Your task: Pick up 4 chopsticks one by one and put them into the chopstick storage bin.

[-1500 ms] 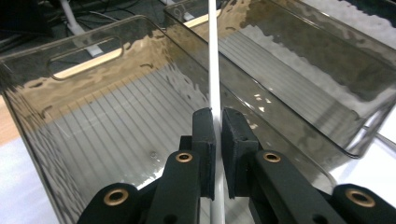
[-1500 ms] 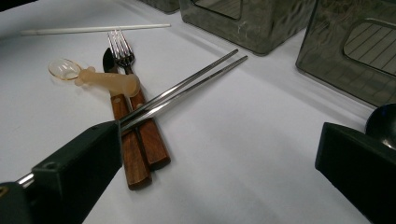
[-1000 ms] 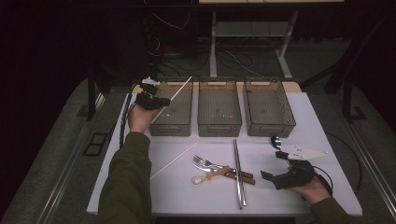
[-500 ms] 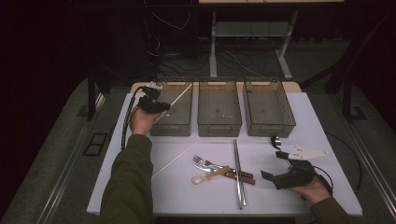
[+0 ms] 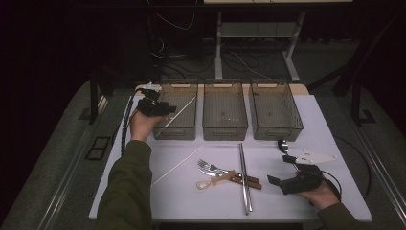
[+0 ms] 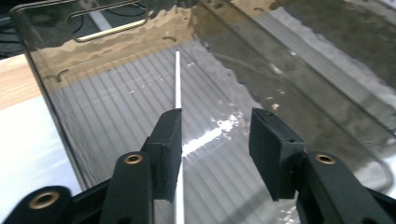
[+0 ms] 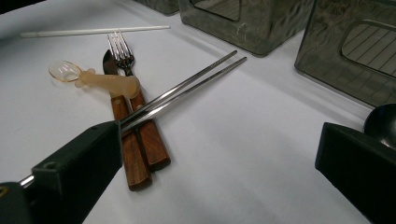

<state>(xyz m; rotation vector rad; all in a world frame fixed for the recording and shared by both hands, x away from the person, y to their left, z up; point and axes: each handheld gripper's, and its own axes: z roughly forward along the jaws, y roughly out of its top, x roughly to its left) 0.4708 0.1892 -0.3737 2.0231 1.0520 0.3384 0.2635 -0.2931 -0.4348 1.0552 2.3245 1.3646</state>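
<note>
So we've got the left gripper point(image 5: 165, 109) up at the leftmost of the three smoky clear bins point(image 5: 178, 111), poking in over its near-left corner. Its jaws have just been opening, and in the left gripper view there's a clear gap between them now. The white chopstick point(image 6: 178, 91) runs along the inner face of the jaw seen on the left there and on out ahead of the tips, over the ribbed bin floor. The other jaw is well clear of it, so nothing is pinching it. From the high view that stick point(image 5: 181, 111) slants across the bin, far end up toward the back rim.

Our right gripper point(image 5: 283, 168) sits low near the front right of the table point(image 5: 335, 201), jaws spread wide with nothing between them. Off its left side, in the right gripper view, the pair of metal chopsticks point(image 7: 187, 93) passes right by the left jaw's tip and crosses over the wooden-handled fork point(image 7: 122, 60) and knife. A little translucent spoon point(image 7: 93, 77) lies on those handles too. Farther out beyond all that lies a second white chopstick point(image 7: 93, 31). Just by the right jaw there's a dark metal spoon bowl point(image 7: 382, 122).
</note>
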